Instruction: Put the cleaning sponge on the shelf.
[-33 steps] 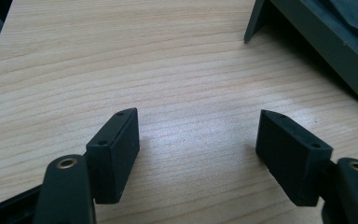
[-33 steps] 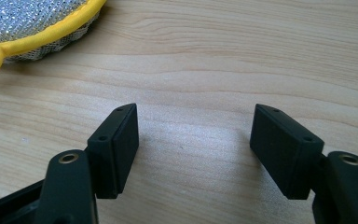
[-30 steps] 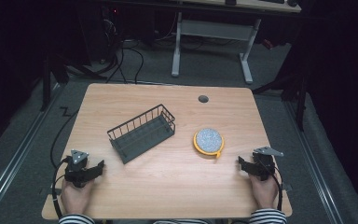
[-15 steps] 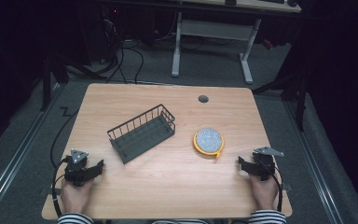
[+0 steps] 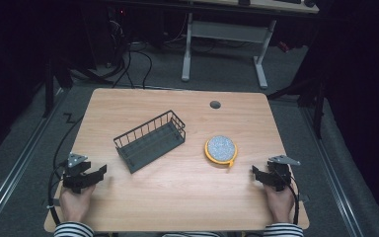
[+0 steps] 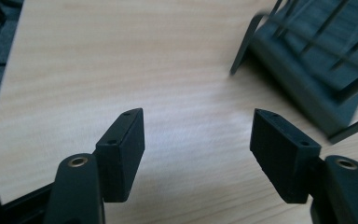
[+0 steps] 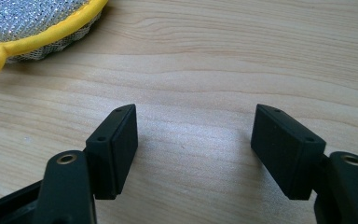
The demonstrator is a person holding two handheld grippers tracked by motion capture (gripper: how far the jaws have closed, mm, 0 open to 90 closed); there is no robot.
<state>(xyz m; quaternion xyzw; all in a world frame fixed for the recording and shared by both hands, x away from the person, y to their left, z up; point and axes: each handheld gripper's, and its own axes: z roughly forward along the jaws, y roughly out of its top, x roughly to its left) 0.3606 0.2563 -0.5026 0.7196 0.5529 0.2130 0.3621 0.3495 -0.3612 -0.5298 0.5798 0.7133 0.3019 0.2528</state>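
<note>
A dark wire basket point(image 5: 150, 139) sits at an angle left of the table's middle; one end of the basket point(image 6: 317, 60) shows in the left gripper view. To its right lies a round silver scouring pad with a yellow rim point(image 5: 220, 148), whose edge point(image 7: 32, 18) reaches into the right gripper view. My left gripper point(image 5: 101, 170) hovers near the front left corner, pointing toward the basket. Its jaws have just been closing a little but stay wide apart point(image 6: 198, 135) over bare wood. My right gripper point(image 5: 255, 173) rests at the front right, open and empty point(image 7: 196, 133), short of the pad.
The wooden table point(image 5: 177, 197) has a cable hole point(image 5: 215, 104) near its far edge. Cables trail off the front left corner. A white desk frame point(image 5: 224, 44) stands on the floor beyond the table.
My left gripper has lifted slightly and its jaws have narrowed a little. The right gripper, basket and pad have not moved.
</note>
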